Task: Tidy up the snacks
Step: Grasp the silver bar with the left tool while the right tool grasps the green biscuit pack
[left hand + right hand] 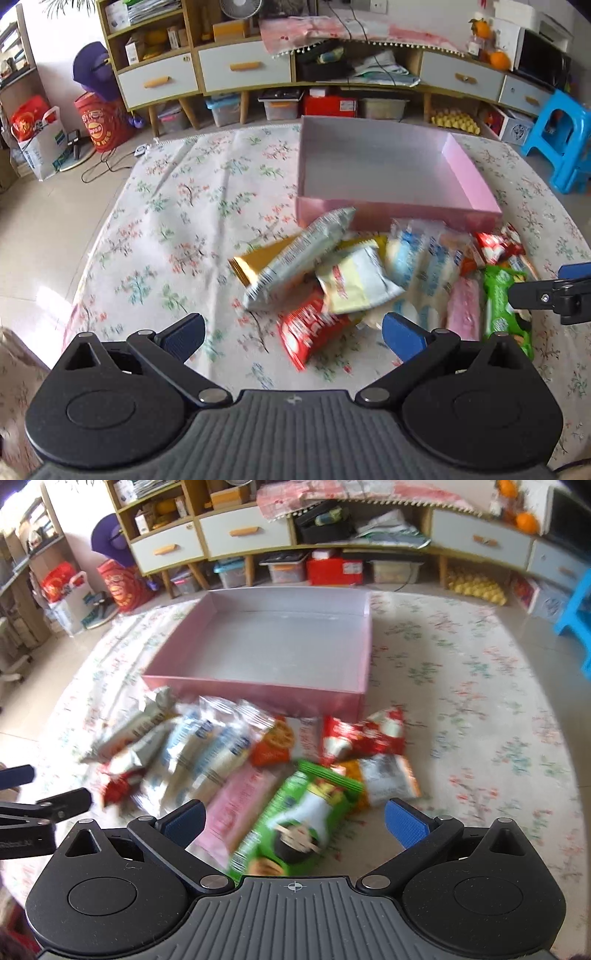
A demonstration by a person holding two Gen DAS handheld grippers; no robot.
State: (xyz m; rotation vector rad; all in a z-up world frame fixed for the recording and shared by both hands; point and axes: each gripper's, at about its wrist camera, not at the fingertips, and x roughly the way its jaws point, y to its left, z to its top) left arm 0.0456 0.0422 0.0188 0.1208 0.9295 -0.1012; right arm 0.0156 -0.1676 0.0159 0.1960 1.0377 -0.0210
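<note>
Hovering spread wide and empty, the right gripper sat over the green packet; the left gripper, equally released, neared the red packet. Overlapping wrappers could drag neighbours before reaching the far pink box.

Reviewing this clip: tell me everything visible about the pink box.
The pink box is a shallow, open-topped rectangular tray, seemingly cardboard, with pale pink walls and a greyish-white floor. It sits flat on the floral cloth, nothing visible inside. The snack pile lies against its near wall; a silver packet leans over that wall's corner. Neither gripper touches it.
</note>
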